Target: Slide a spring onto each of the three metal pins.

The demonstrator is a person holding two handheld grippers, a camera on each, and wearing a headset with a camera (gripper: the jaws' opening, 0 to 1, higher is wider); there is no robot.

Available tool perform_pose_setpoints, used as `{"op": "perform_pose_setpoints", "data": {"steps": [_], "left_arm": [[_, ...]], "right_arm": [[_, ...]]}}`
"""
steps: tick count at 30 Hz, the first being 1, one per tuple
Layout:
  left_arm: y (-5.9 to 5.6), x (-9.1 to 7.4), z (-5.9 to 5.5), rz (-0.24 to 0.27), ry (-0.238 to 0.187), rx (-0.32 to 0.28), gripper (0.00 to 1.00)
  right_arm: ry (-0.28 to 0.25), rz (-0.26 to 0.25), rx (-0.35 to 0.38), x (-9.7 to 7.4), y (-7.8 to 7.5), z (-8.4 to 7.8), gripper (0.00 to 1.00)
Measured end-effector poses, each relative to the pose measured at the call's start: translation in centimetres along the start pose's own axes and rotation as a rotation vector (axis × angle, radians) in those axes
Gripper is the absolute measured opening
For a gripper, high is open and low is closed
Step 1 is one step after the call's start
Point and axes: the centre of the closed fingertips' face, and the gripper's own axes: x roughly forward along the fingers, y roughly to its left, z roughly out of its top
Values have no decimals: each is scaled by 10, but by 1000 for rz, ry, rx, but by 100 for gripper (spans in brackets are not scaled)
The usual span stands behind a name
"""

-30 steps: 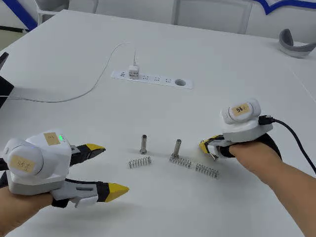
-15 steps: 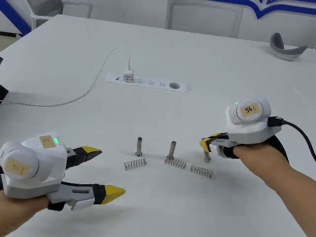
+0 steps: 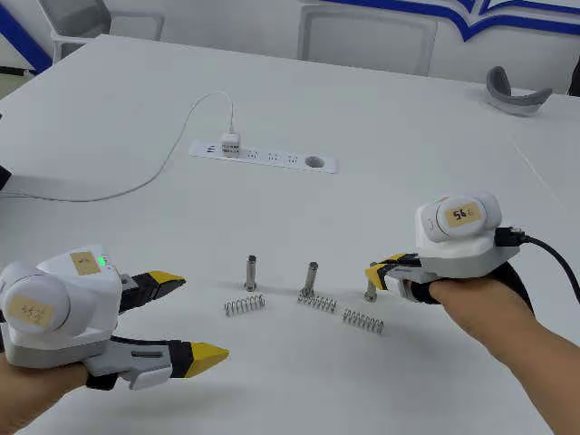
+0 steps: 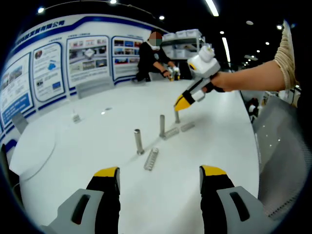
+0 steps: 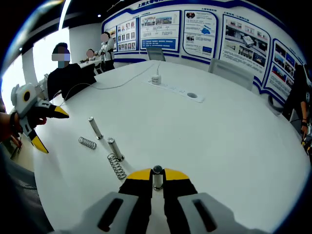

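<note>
Right hand-held gripper [image 3: 372, 275] is clamped on the rightmost pin [image 3: 370, 292], upright on the desk [image 3: 408, 127] — left hand-held gripper [image 3: 192, 317] hangs wide open and empty, well to the left. 2 more pins [image 3: 251, 270] stand bare, 3 springs [image 3: 245, 305] lying flat just in front of them.

A showroom-like meeting hall is indicated: a large white table [image 3: 408, 136] is flanked by chairs [image 3: 367, 41], posters [image 5: 204, 29] are mounted along blue-trimmed walls, and a power strip [image 3: 263, 156] is laid out.
</note>
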Motion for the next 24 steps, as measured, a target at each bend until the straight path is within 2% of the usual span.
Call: {"op": "perform_pose_setpoints", "data": {"steps": [24], "left_arm": [[-1, 2, 2, 0, -6, 0, 67]], "right_arm": [[-12, -4, 9, -4, 0, -3, 9]]}}
